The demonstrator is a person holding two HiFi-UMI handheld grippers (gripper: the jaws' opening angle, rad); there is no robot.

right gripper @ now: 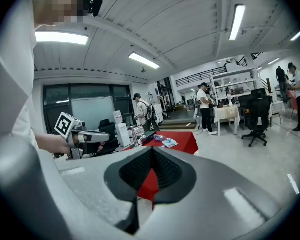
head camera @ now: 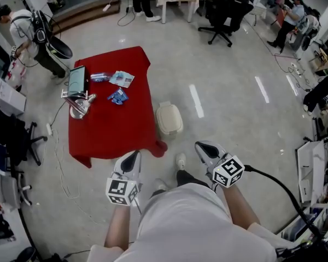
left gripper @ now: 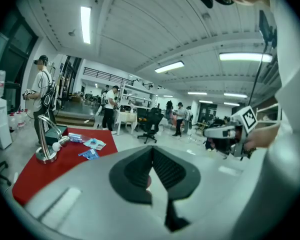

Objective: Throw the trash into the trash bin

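A low table under a red cloth (head camera: 112, 130) stands ahead and to the left. On its far part lie the trash: two blue-and-white wrappers (head camera: 121, 78) (head camera: 118, 96) and a small clear bottle (head camera: 98, 77). A cream lidded trash bin (head camera: 169, 119) sits on the floor by the table's right side. My left gripper (head camera: 132, 158) hovers shut and empty over the table's near corner. Just as empty, my right gripper (head camera: 204, 148) is held shut over the floor, near the bin. In the left gripper view the wrappers (left gripper: 94, 144) lie beyond the shut left gripper (left gripper: 151, 151). The shut right gripper (right gripper: 151, 151) points at the red table.
A tablet on a metal stand (head camera: 76, 82) and a silver lamp-like piece (head camera: 79, 107) occupy the table's left part. Cables (head camera: 60, 162) trail on the floor to its left. A black office chair (head camera: 223, 12) and several people stand farther off. Desks crowd the right edge.
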